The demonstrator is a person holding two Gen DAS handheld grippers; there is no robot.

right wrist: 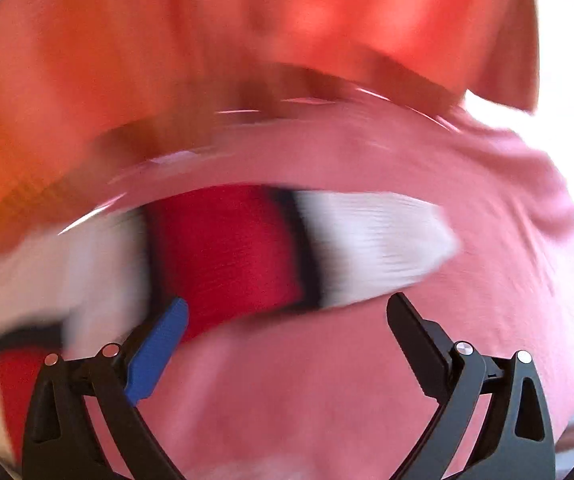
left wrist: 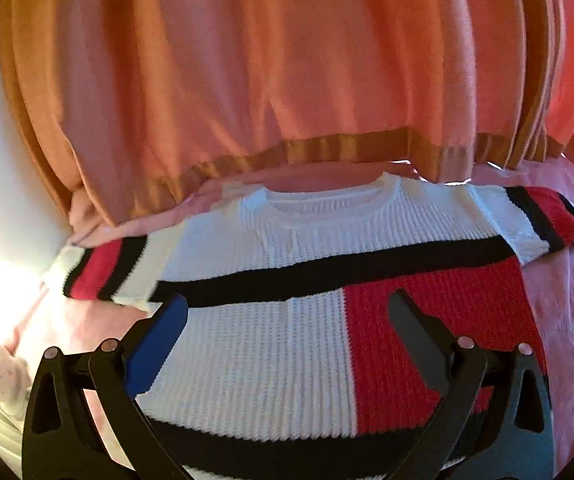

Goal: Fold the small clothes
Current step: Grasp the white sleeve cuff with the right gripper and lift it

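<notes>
A knitted sweater lies flat on a pink sheet, ready for folding. Left tool hovers released above it; right tool released beside its sleeve.

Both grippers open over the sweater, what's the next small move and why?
Probably lower the right gripper onto the striped sleeve ahead of it and pinch the cuff. The knit sweater lies flat and unfolded on the pink sheet, sleeves spread; the left gripper holds nothing.

A pink, lightly wrinkled bedsheet covers the bed. Behind it hangs an orange-pink pleated curtain with a darker ochre hem band just above the sheet. Bright white glare fills the left edge.
</notes>
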